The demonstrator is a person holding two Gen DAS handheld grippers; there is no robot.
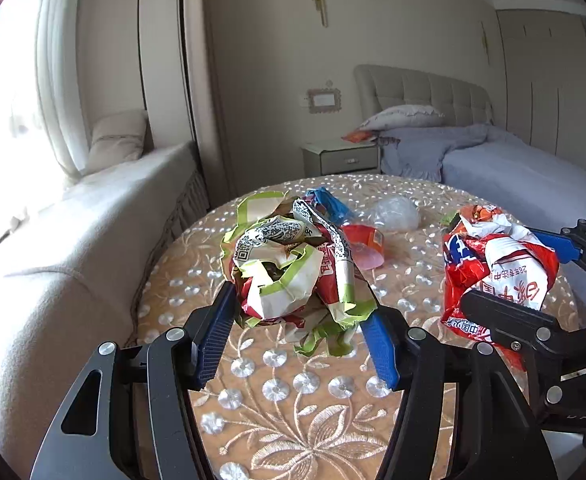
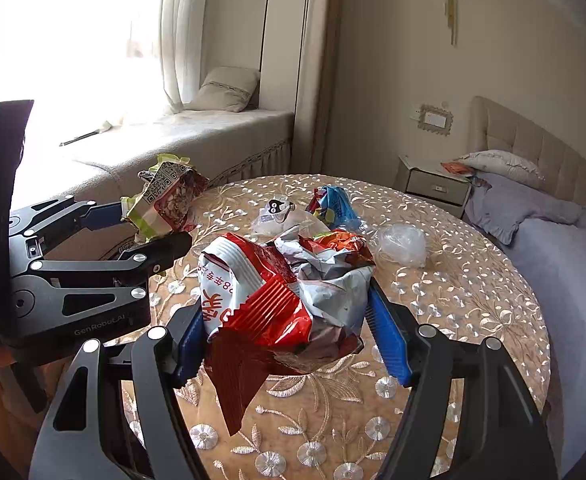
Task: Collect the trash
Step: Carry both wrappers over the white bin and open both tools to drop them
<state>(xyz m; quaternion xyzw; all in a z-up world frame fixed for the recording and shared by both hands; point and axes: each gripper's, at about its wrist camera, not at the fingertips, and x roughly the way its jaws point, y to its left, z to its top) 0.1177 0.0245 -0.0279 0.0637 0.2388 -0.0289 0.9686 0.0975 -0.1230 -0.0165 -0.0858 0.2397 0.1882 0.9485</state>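
Note:
My left gripper (image 1: 299, 312) is shut on a crumpled green-and-white snack wrapper (image 1: 285, 268) and holds it above the round table (image 1: 293, 400). It also shows at the left of the right wrist view (image 2: 161, 200). My right gripper (image 2: 289, 320) is shut on a crumpled red-and-white snack bag (image 2: 269, 296), which also shows at the right of the left wrist view (image 1: 501, 264). On the table lie a blue wrapper (image 2: 335, 204), a clear plastic wad (image 2: 403, 244), a small white packet with a cat face (image 2: 277, 212) and a red-pink wrapper (image 1: 367, 246).
The table has an embroidered gold cloth. A window seat (image 1: 73, 240) runs along the left. A bed with a blue cover (image 1: 513, 168) stands at the right, a nightstand (image 1: 343, 158) with an orange packet beside it.

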